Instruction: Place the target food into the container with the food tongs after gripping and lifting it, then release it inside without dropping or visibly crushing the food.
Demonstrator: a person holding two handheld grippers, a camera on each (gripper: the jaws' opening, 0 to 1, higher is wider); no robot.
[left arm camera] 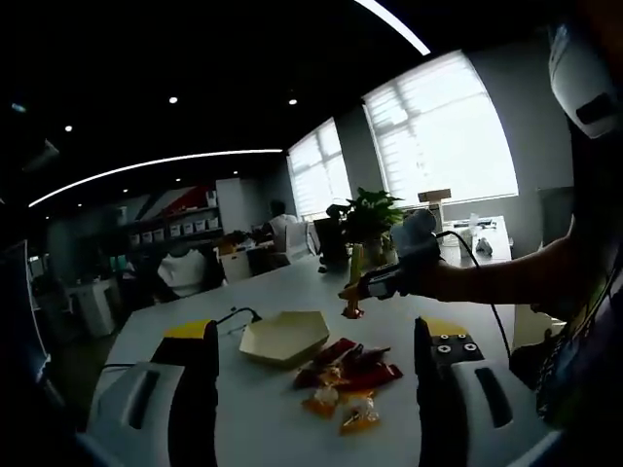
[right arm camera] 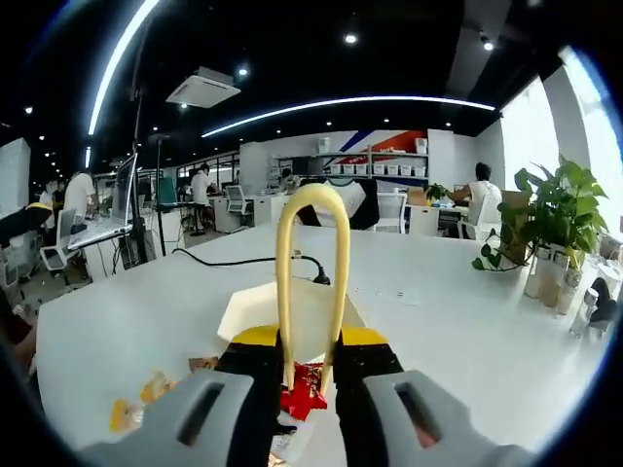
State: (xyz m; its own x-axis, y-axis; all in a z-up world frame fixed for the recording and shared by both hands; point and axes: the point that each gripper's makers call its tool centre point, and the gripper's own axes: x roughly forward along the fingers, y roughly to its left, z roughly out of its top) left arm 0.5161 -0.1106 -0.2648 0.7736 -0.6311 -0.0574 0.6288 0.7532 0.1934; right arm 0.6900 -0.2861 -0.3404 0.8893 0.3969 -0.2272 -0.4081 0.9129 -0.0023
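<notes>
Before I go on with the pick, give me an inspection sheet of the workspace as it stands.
Surface: white table, mostly bare.
Job's things: yellow tongs in the right gripper; hexagonal container looks empty; snack packets beside it.
Clutter: nothing seen beyond the packets.
Grippers: left gripper open, holding nothing; right shut on the tongs.
Cables: black cable behind the container.
Surroundings: potted plant, office desks, people seated.

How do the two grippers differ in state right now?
The left gripper has its jaws wide apart and holds nothing; the right gripper is clamped on yellow tongs. The left hangs above the snacks; the right points over the container. Both have yellow-tipped black jaws.
</notes>
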